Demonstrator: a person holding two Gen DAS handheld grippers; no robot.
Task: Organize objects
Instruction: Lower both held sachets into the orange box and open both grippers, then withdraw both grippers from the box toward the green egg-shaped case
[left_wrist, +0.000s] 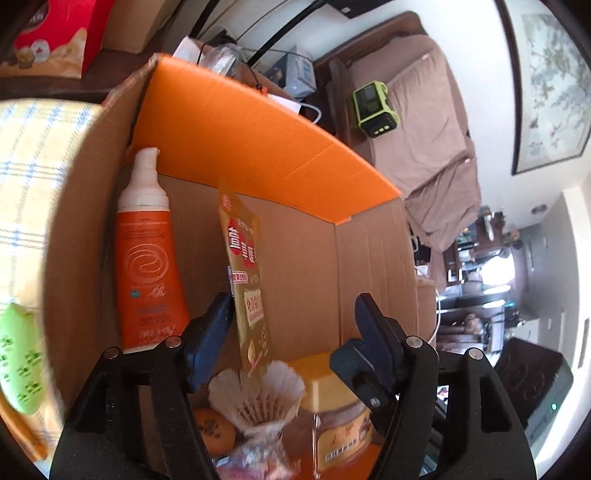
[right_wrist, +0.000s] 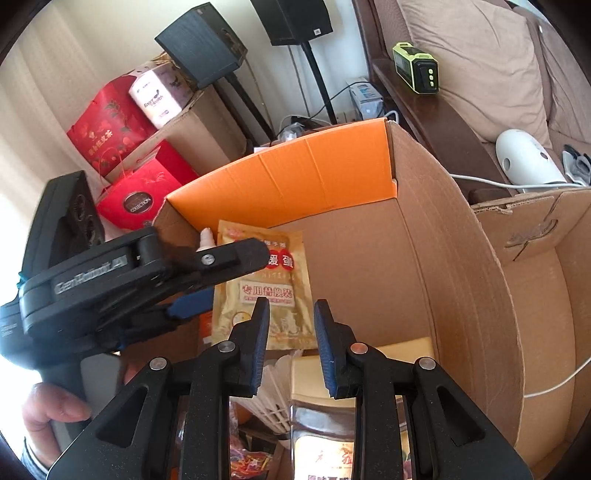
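Both views are lit by bright daylight. In the left wrist view, a washed-out window area (left_wrist: 495, 269) is seen at the right, and the checked cloth (left_wrist: 33, 155) at the left is overexposed and smeared by blur. The cardboard box (left_wrist: 303, 258) interior is evenly lit, with soft shadow in its corners. Strong fisheye bending is seen toward the rims, where the framed picture (left_wrist: 550, 85) is curved, and dark vignetting closes the corners. In the right wrist view, glare is seen at the left edge beside the curtain (right_wrist: 40, 96). The shuttlecock (left_wrist: 258, 395) is rendered soft.
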